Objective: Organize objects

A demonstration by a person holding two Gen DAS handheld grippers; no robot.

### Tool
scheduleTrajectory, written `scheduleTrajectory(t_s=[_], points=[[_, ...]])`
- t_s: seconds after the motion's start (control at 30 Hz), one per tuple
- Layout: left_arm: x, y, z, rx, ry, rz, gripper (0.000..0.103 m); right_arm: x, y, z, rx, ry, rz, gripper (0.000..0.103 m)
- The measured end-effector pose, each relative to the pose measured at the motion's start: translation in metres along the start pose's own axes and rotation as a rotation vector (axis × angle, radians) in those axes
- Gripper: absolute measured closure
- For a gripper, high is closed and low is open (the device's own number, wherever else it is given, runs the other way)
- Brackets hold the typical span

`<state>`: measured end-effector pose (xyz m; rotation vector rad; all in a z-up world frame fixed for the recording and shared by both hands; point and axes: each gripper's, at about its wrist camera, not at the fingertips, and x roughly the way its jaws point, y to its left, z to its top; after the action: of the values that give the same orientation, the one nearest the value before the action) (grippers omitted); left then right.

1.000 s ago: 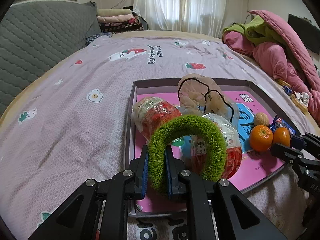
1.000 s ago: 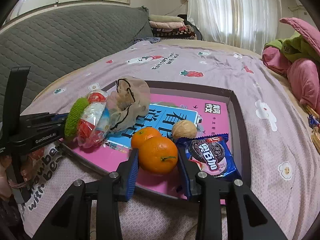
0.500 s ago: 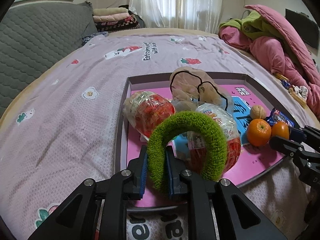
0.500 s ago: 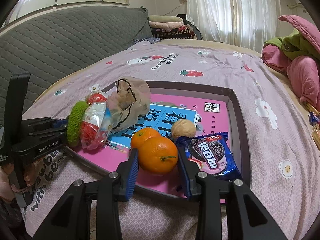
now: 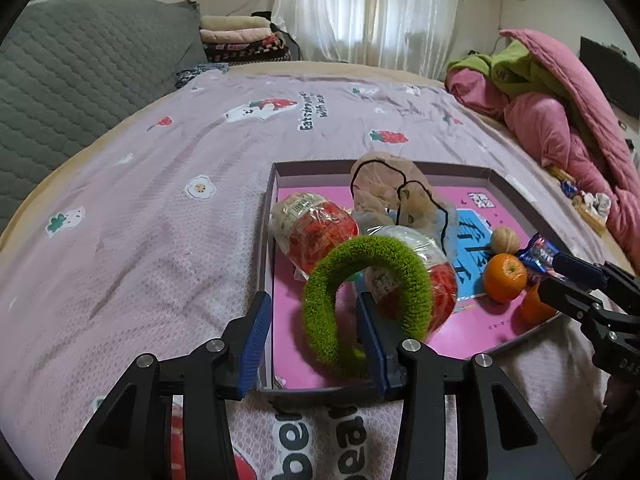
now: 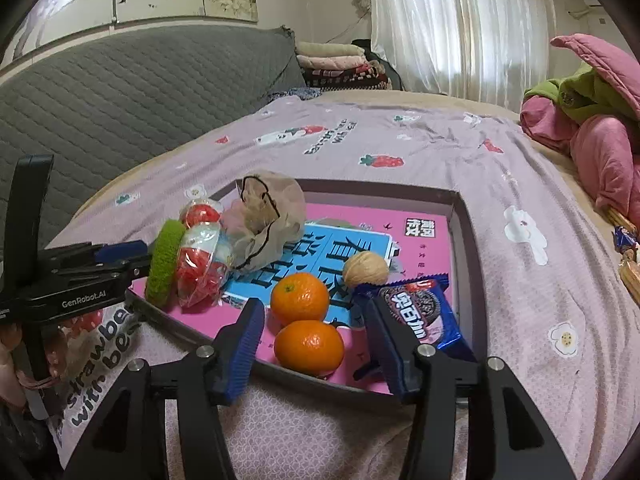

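Both grippers' fingers were opening: the left gripper (image 5: 314, 336) straddled the upright green ring (image 5: 360, 300), unpressed, while the near orange (image 6: 309, 347) lay between the right gripper (image 6: 316, 352), toward twelve o'clock in the tray (image 6: 460, 216).

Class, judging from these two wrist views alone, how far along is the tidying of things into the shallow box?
Done: snack packs, cloth bag, walnut, cookie pack and far orange lie in the box.
In hand: both sets of jaws are opening; green ring sits between the left gripper fingers, near orange between the right gripper fingers.
Left: pulling both grippers away.
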<state>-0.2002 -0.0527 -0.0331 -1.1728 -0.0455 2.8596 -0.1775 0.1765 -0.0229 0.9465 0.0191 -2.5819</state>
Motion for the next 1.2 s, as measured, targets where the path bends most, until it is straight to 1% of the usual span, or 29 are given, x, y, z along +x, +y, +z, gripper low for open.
scheduleTrajectory(t_s=[0.07,0.13,0.27,0.33,0.4,0.53,0.6,0.7,0.77,0.83,0.9,1.0,1.07,1.2], points=[[-0.008,0.001,0.0,-0.007,-0.021,0.012,0.057,-0.003,0.0,0.001,0.003,-0.01,0.004,0.049],[-0.014,0.001,0.002,-0.011,-0.031,0.009,0.056,-0.007,0.001,0.002,0.003,-0.026,0.002,0.049],[-0.029,-0.001,0.003,-0.025,-0.052,0.007,0.054,-0.018,0.002,0.005,0.004,-0.061,0.008,0.042],[-0.036,-0.003,0.003,-0.029,-0.061,0.009,0.052,-0.025,0.003,0.007,0.004,-0.077,0.009,0.04],[-0.043,-0.006,0.003,-0.036,-0.074,0.011,0.046,-0.03,0.004,0.008,0.002,-0.09,0.007,0.038],[-0.053,-0.013,0.005,-0.036,-0.079,0.005,0.044,-0.041,0.005,0.009,0.002,-0.114,0.006,0.031],[-0.058,-0.018,0.005,-0.028,-0.081,0.005,0.04,-0.047,0.006,0.008,0.002,-0.124,0.001,0.031],[-0.066,-0.023,0.004,-0.025,-0.083,-0.005,0.039,-0.053,0.006,0.007,0.004,-0.13,-0.006,0.029],[-0.072,-0.027,0.004,-0.02,-0.087,-0.005,0.038,-0.059,0.007,0.006,0.008,-0.139,-0.008,0.027],[-0.077,-0.031,0.003,-0.015,-0.091,0.0,0.035,-0.065,0.008,0.005,0.013,-0.15,-0.01,0.024],[-0.081,-0.034,0.001,-0.012,-0.092,0.0,0.028,-0.073,0.009,0.004,0.02,-0.17,-0.018,0.023],[-0.087,-0.038,-0.003,-0.008,-0.1,0.01,0.028,-0.082,0.011,0.002,0.035,-0.185,-0.017,0.019],[-0.09,-0.04,-0.007,-0.007,-0.1,0.013,0.027,-0.086,0.014,0.0,0.035,-0.189,-0.026,0.015],[-0.092,-0.042,-0.014,-0.01,-0.108,0.033,0.027,-0.093,0.02,-0.004,0.036,-0.195,-0.039,0.013]])
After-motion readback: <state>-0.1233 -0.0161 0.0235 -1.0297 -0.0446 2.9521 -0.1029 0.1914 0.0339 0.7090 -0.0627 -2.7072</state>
